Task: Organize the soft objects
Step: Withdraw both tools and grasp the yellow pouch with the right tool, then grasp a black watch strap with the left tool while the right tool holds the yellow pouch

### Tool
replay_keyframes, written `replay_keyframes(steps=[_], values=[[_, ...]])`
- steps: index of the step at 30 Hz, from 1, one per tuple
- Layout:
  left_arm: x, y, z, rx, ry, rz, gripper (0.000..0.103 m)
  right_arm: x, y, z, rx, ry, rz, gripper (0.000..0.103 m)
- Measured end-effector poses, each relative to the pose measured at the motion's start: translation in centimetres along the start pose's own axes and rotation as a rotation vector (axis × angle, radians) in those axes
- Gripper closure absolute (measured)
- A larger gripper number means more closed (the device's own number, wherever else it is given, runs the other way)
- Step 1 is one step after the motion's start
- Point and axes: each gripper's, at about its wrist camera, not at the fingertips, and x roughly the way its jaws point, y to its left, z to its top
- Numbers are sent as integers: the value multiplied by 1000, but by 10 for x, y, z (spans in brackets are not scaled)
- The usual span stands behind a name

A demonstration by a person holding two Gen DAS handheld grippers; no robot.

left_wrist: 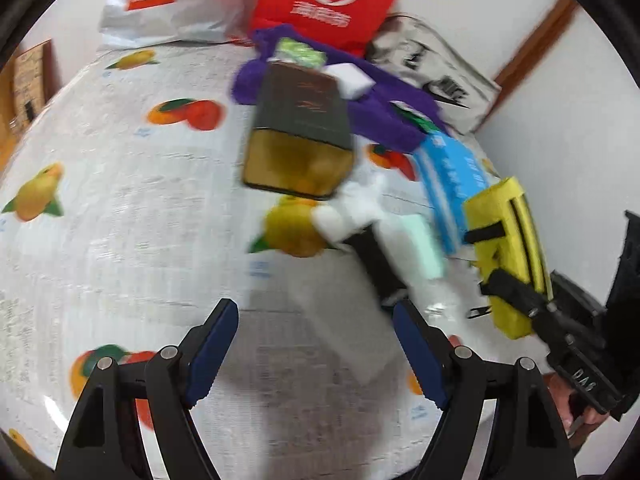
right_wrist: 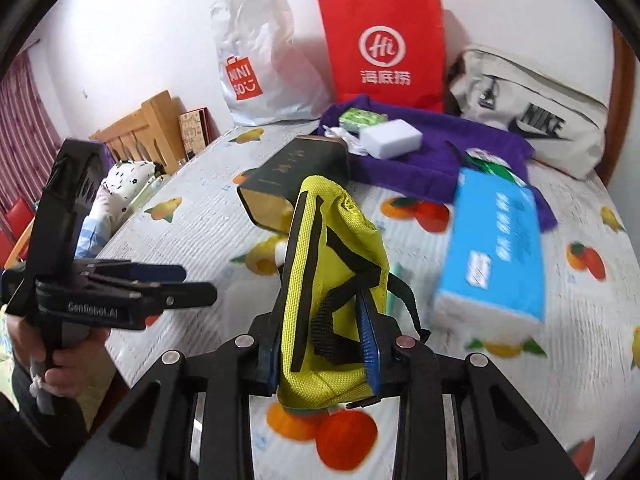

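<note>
Two views, left wrist first:
Left claw (left_wrist: 316, 344): its blue-padded jaws are standing wide apart with nothing between them, hovering over the bed.
Bed surface (left_wrist: 120, 240): a white quilted cover printed with oranges and lemons is stretching across the view.
Dark rectangular box with a gold end (left_wrist: 300, 136): it is lying on the bed ahead of the left claw, blurred by motion.
Purple fleece cloth (left_wrist: 384, 116): it is spreading behind the box, with a white rectangular block (left_wrist: 352, 80) and a green-patterned packet (left_wrist: 300, 54) sitting on it.
Blue plastic-wrapped tissue pack (left_wrist: 448, 184): it is lying to the right of the box, beside the pouch.
Yellow mesh fabric pouch with black straps (left_wrist: 508, 240): it is sitting at the right, held in the black right claw (left_wrist: 516, 296).

Right wrist view:
Right claw (right_wrist: 324, 356): it is gripping the yellow mesh pouch (right_wrist: 332, 272), both blue pads pressing on its sides, the pouch standing upright above the bed cover (right_wrist: 192, 216).
Left claw (right_wrist: 192, 280): it is reaching in from the left, held by a hand (right_wrist: 64, 372); from this side angle the gap between its jaws is not readable.
Tissue pack (right_wrist: 496, 248): it is lying right of the pouch, blurred.
Dark box (right_wrist: 296, 176): it is lying behind the pouch.
Back wall: a white plastic shopping bag (right_wrist: 264, 60), a red paper carrier bag (right_wrist: 384, 44) and a grey canvas bag (right_wrist: 532, 108) are leaning there, behind the purple cloth (right_wrist: 432, 160).
</note>
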Motion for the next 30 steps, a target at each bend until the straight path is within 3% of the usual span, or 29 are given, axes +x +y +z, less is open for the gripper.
replay_keyframes(steps=[6,9,11,12,24,26,30], values=[[17,-26,2,29,-21,-14,27,-21,-27,-33,49,3,-57,71],[26,-30,2,16,-14,-26,36,-24,-44,-48,93,3,-71,71],[37,-33,4,10,11,-33,50,-23,-54,-54,117,7,-78,71],[40,-34,4,7,16,-34,52,-21,-58,-56,128,9,-83,71],[65,-49,15,32,33,61,53,-8,-74,-68,153,15,-38,71],[69,-54,15,64,36,66,76,-7,-74,-69,152,13,-32,71],[62,-58,13,104,24,73,82,-9,-75,-70,156,9,-22,71]])
